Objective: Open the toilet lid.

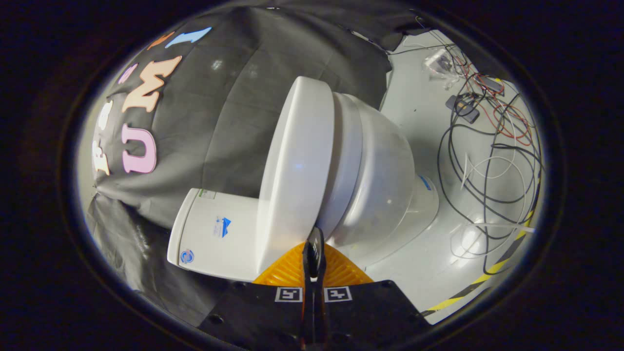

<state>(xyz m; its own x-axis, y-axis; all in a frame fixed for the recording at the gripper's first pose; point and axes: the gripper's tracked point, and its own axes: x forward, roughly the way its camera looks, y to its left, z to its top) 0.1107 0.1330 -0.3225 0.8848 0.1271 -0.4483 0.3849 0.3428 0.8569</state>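
The gripper (313,243) was pressed closed, empty, its tips at the rim of the glossy white plastic toilet lid (297,165); open grey floor (429,263) lay beside.

We see a glossy white toilet (370,180), its lid (297,170) and tank (214,229) the same white, the tank bearing small blue marks. The floor (424,263) is pale grey, crossed by black, white and red cables (492,151) and, at its edge, yellow-and-black striped tape (487,273).

Gripper (314,251) jaws pressed together
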